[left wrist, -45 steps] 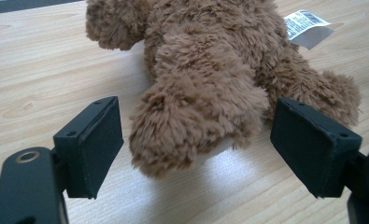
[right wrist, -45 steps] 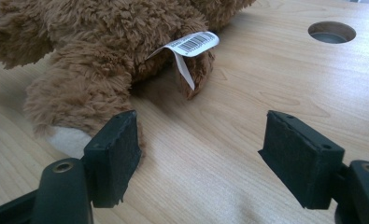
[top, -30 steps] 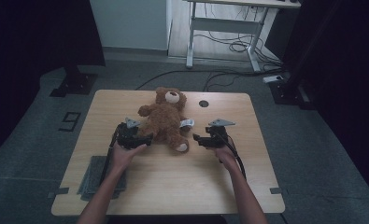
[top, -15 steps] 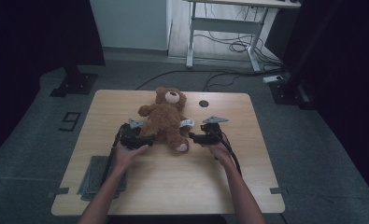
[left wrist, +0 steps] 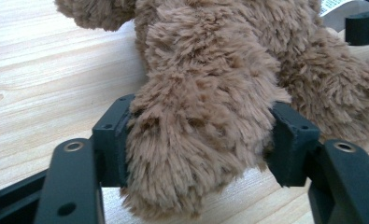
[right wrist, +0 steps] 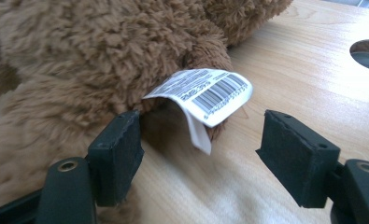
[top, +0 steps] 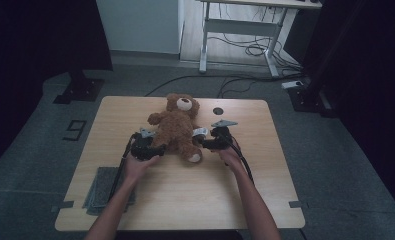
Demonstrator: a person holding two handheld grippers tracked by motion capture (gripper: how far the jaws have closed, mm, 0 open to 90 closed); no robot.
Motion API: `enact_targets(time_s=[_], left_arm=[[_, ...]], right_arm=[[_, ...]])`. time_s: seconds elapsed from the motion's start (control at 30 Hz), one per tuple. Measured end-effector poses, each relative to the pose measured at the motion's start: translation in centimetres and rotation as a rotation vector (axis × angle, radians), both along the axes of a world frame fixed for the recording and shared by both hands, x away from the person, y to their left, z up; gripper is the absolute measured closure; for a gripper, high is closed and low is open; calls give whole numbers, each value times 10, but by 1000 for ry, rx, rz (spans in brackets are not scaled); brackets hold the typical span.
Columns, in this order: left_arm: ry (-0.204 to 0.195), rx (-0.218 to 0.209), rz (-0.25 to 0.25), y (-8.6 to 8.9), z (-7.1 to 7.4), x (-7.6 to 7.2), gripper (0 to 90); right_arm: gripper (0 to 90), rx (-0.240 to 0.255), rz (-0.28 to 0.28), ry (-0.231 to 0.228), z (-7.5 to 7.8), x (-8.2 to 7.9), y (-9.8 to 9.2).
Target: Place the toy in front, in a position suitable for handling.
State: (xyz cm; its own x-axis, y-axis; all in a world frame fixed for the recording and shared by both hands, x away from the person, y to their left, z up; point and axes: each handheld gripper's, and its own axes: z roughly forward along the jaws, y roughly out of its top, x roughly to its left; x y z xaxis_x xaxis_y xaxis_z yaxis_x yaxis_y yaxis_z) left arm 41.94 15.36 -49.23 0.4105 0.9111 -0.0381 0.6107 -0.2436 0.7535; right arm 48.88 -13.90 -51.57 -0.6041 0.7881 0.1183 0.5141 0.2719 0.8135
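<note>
Now the teddy bear lies on its back on the wooden table, a bit behind the middle of the top, with its head toward the far edge and its legs toward the person. Both hands come in from the near side and each one holds a gripper at the bear.

At the bear's leg on the left side of the high view is the left gripper. Its jaws have just been closing, and in the left gripper view the furry leg sits between them: both black pads press into the fur from the two sides, so this claw is grasping the leg. The paw end of the leg hangs down in front of the jaws and touches the wood.

On the other side of the bear is the right gripper, close to the body. Its jaws have just been closing a little, but they are released: in the right gripper view one pad stands against the fur at the bear's side, and the other pad stands apart over bare wood. Between them hangs the white label with a barcode, sewn to the bear, and no pad touches it.

A round hole is in the table top, near the bear's head
</note>
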Motion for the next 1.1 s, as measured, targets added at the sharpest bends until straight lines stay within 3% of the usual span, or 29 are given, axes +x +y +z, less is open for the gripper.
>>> enact_targets(time_s=[0.27,0.53,0.7,0.8,0.97,1.07,1.1], left_arm=[[2,-6,-3,0,0,0,376],[-22,-40,-12,-1,4,-2,271],[-19,-3,-17,-5,1,-1,223],[-11,19,11,-6,-2,1,274],[-6,32,14,-6,-5,1,366],[1,45,9,-6,-6,2,421],[4,49,7,-6,-7,2,440]], right_arm=[[323,18,-14,6,-13,12,3],[329,10,-13,23,-18,20,7],[337,-6,1,16,-14,26,17],[358,-14,7,20,-16,29,21],[431,-31,21,33,-20,33,27],[494,-37,25,53,-25,37,29],[562,-26,27,70,-29,40,29]])
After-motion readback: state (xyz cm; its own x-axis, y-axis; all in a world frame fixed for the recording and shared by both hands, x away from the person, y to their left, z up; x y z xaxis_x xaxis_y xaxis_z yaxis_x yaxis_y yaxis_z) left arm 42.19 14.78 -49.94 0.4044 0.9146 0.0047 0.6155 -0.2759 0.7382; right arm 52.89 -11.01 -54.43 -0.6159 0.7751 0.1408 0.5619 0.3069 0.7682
